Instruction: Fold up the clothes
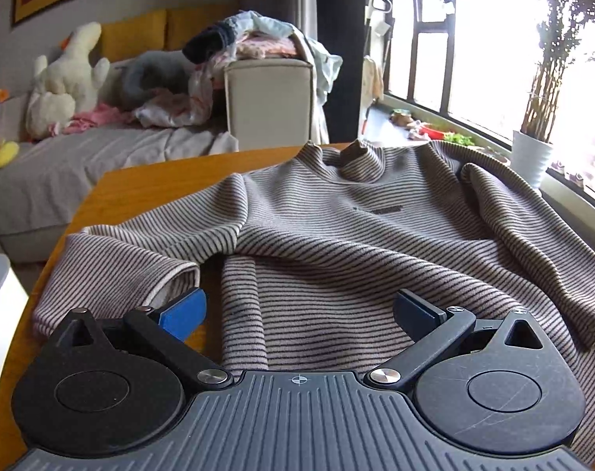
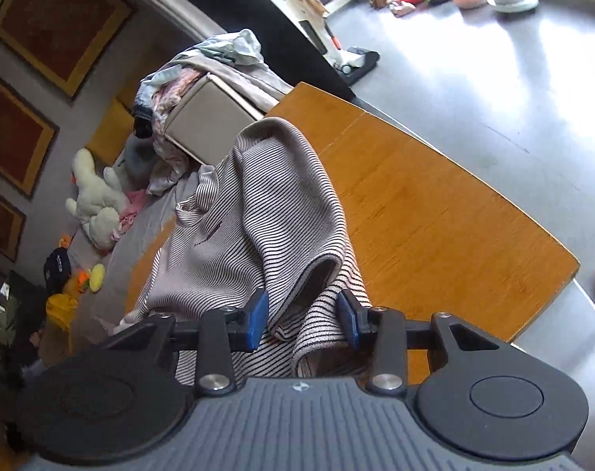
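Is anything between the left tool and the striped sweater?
Nothing visible. The left tool hangs open right over the striped sweater on the table, with only fabric below its fingers.

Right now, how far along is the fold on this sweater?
Early. Done: the sweater lies front-up on the table, and one sleeve is folded in over the body. In hand: the right gripper stands open around that sleeve's cuff; the left gripper hovers open over the hem. Left: the other sleeve and the body fold.

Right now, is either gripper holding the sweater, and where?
Nothing looks held. Left gripper open over the sweater; right gripper open, sleeve cuff lying loose between its jaws.
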A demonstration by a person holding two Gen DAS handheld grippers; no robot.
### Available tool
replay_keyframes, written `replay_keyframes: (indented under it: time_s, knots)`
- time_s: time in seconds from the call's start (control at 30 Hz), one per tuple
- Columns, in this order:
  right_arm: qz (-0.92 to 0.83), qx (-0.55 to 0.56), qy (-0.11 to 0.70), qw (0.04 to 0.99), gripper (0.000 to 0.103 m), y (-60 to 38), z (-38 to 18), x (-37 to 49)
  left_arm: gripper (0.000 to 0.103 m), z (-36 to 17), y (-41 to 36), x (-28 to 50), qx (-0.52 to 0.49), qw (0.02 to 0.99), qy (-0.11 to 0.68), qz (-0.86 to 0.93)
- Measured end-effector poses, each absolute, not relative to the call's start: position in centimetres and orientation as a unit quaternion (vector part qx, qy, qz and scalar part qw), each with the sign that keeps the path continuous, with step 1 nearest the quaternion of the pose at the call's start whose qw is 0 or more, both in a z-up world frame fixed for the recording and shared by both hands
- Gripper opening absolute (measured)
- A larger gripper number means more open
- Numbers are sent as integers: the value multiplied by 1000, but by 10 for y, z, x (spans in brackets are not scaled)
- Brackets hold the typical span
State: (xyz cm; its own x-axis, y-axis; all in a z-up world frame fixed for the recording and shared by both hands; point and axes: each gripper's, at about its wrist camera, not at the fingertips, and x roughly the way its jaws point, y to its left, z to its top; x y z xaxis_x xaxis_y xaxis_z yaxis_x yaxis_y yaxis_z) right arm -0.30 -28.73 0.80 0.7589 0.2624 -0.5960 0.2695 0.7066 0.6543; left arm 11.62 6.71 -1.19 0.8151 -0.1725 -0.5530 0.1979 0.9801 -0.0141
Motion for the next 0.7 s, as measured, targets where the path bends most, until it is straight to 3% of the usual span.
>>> replay_keyframes:
  time_s: [0.2,0.43,0.47,0.53,0.57,0.7]
  knots:
    - [37,404,332,852,37,-294,29,-9,103,-13,69,118,13,951,292,-99]
    - [-3,425,342,838,37,-292,-11,22,103,-13,72,117,4,952,291,-96]
    - [1,419,336,844,34,-292,-12,29,103,-13,72,117,5,952,291,-96]
    - [2,384,330,862,9,-291,-5,42,103,-13,71,116,6,952,290,-97]
    - [2,357,323,876,4,-292,5,51,103,-13,71,116,7,952,290,-97]
    - [-40,260,214,941,4,-323,81,75,103,-13,72,117,2,951,293,-99]
